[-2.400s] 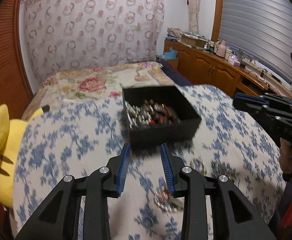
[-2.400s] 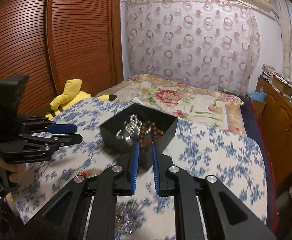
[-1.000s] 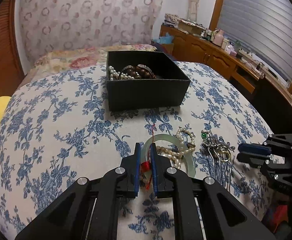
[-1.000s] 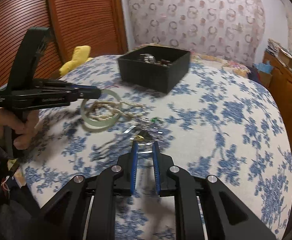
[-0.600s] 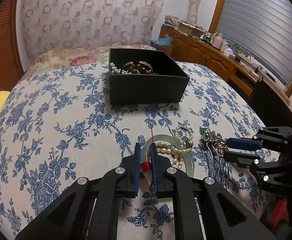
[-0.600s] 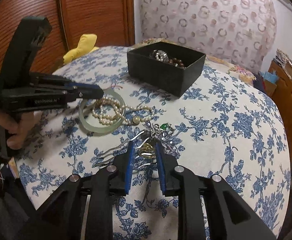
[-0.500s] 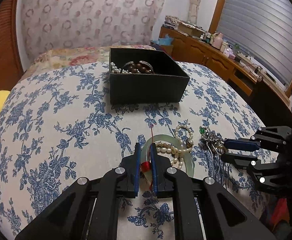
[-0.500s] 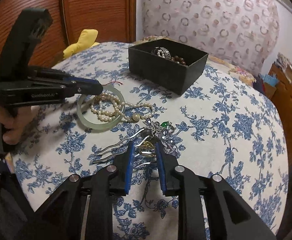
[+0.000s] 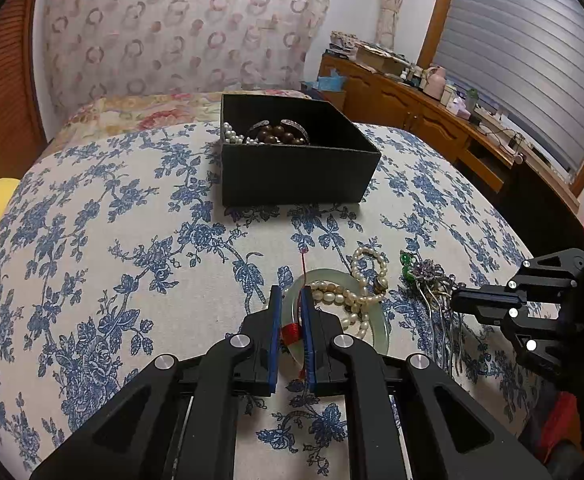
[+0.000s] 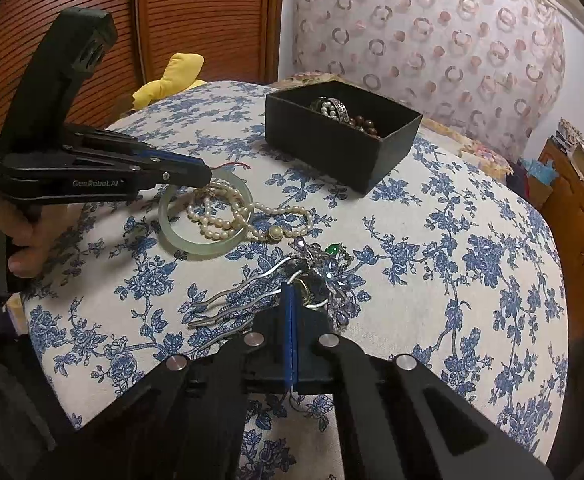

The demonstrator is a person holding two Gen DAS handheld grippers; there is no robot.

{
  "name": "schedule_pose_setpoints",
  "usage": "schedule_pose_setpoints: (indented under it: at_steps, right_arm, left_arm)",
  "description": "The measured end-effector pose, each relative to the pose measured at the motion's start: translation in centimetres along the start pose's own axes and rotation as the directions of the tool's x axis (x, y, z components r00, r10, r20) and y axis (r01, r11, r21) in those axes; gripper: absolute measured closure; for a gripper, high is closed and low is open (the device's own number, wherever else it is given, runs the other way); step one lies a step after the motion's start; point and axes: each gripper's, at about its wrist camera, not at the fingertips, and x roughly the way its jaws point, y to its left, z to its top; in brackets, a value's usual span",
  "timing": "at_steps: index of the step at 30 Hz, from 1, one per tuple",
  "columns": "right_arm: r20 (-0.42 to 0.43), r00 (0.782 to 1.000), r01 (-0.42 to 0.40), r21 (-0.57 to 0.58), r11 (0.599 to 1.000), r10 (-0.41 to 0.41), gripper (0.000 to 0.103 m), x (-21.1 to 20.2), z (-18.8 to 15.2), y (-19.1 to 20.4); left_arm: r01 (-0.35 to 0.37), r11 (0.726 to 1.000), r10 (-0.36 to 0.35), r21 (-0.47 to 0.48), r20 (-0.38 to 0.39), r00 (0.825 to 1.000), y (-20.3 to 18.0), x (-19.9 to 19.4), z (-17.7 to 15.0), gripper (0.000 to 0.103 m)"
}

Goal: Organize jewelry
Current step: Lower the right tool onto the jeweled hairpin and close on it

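Note:
A pale green jade bangle (image 9: 377, 318) (image 10: 196, 246) with a red thread lies on the floral cloth, a pearl strand (image 9: 365, 276) (image 10: 228, 216) draped over it. My left gripper (image 9: 292, 300) (image 10: 206, 174) is shut on the bangle's near rim at the red thread wrap. A silver hair comb with purple flowers and a green stone (image 9: 431, 280) (image 10: 323, 268) lies to the right. My right gripper (image 10: 295, 292) (image 9: 457, 302) is shut on the comb's head. The black box (image 9: 292, 160) (image 10: 339, 136) behind holds pearls and brown beads.
The table (image 9: 92, 240) is round with a blue floral cloth; its edge curves close on the near side. A yellow plush toy (image 10: 172, 80) sits at the left beyond the edge. A bed and wooden cabinets (image 9: 411, 100) stand behind.
My right gripper came down onto the hair comb and closed on it. My left gripper earlier left the box, dropped to the bangle and shut on it, and has stayed there since.

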Motion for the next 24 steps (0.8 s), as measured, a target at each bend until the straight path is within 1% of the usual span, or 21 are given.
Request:
schedule_pose_setpoints:
  at_steps: [8,11,13,17,18,19,21,22,24]
  right_arm:
    - [0.011,1.000,0.010,0.003,1.000,-0.010,0.102,-0.5,0.0,-0.5]
    - [0.009,1.000,0.013,-0.048,0.999,-0.012,0.102,-0.9,0.5,0.1]
    - [0.003,0.999,0.036,-0.074,0.997,-0.035,0.102,-1.1,0.8,0.2]
    - [-0.008,0.998,0.060,-0.040,0.997,-0.061,0.102,-0.8,0.9,-1.4]
    - [-0.017,0.998,0.054,-0.021,0.998,-0.054,0.098,-0.6,0.8,-2.0]
    - [-0.020,0.999,0.048,-0.008,0.999,-0.048,0.089,-0.3,0.7,-2.3]
    - [-0.024,0.999,0.027,0.025,0.999,-0.027,0.075,0.1,0.7,-2.9]
    - [-0.029,1.000,0.005,0.040,0.999,-0.004,0.075,0.4,0.7,-3.1]
    - [-0.031,0.999,-0.013,0.049,0.999,0.014,0.075,0.7,0.7,-3.1]
  left_arm:
    - [0.000,1.000,0.000,-0.001,0.000,1.000,0.0,0.0,0.0,0.095]
    - [0.002,1.000,-0.002,-0.001,0.000,1.000,0.1,0.0,-0.1,0.095]
    - [0.004,1.000,-0.004,-0.005,0.001,1.000,0.1,0.0,-0.1,0.095]
    - [0.006,1.000,-0.006,-0.009,0.003,1.000,0.1,0.0,-0.4,0.094]
    - [0.006,1.000,-0.006,-0.007,0.003,1.000,0.1,0.0,-0.4,0.095]
    - [0.006,1.000,-0.006,-0.008,0.003,1.000,0.1,0.0,-0.4,0.095]
    - [0.007,1.000,-0.007,-0.008,0.002,1.000,0.1,0.1,-0.4,0.094]
    - [0.008,1.000,-0.008,-0.008,0.001,1.000,0.0,0.0,-0.4,0.095]
    - [0.008,1.000,-0.008,-0.008,0.000,1.000,0.0,0.0,-0.5,0.095]
